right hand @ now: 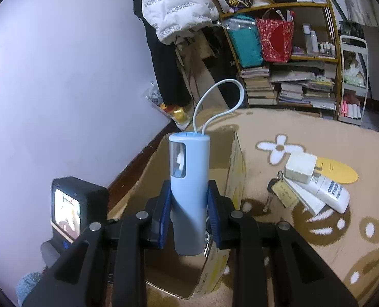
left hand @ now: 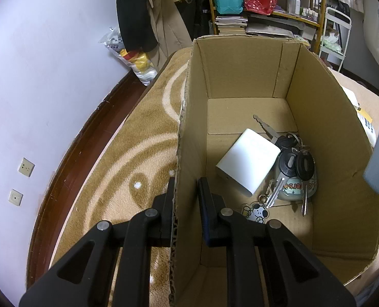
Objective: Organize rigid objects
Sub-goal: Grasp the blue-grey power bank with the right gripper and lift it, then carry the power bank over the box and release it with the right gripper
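We have the left tool (left hand: 186, 204) straddling the near wall of the cardboard box (left hand: 330, 133), fingers either side, seemingly nipping it, to steady the box for loading; inside already lie a white charger block (left hand: 248, 161) and a bunch of keys (left hand: 295, 163). The right tool (right hand: 189, 212) pinches a pale blue cylinder device (right hand: 188, 179) upright over the open box, cord loop (right hand: 220, 99) uppermost, presumably for a clean drop; a white adapter (right hand: 299, 167), remote (right hand: 330, 192) and tagged key (right hand: 282, 192) wait on the carpet (right hand: 317, 133).

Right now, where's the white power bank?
Left wrist view: white power bank lies on the cardboard box floor, right of centre, against the key bunch.
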A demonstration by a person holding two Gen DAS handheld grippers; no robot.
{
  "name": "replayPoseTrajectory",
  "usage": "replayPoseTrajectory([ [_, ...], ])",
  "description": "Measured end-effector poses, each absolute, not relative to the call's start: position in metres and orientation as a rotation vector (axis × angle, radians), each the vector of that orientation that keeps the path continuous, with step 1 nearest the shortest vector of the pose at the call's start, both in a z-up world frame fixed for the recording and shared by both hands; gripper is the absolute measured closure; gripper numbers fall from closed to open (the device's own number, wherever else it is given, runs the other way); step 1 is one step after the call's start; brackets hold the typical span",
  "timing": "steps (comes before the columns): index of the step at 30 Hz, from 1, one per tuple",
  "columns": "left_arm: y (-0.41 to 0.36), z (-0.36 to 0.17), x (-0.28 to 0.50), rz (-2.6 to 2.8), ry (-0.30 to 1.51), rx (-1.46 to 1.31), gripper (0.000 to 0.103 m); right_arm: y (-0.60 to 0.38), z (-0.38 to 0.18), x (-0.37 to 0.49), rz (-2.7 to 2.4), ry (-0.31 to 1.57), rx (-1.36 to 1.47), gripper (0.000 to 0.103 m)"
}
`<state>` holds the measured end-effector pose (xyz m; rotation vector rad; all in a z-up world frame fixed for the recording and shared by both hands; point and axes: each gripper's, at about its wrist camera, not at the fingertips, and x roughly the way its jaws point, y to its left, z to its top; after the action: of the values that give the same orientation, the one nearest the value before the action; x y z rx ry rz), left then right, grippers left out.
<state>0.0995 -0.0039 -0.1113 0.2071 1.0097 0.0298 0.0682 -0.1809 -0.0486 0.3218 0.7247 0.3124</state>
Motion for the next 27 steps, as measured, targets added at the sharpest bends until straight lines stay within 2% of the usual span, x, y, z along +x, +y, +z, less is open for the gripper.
replayPoseTrajectory([
  [16, -0.004, -0.111, 0.100, 0.029, 1.010, 0.203, 0.087, -0.167, -0.082, 0.078, 0.300, 0.851, 0.294, 0.075],
  [27, -0.007, -0.111, 0.098, 0.024, 1.009, 0.201, 0.087, -0.159, -0.086, 0.079, 0.291, 0.866, 0.245, 0.074],
])
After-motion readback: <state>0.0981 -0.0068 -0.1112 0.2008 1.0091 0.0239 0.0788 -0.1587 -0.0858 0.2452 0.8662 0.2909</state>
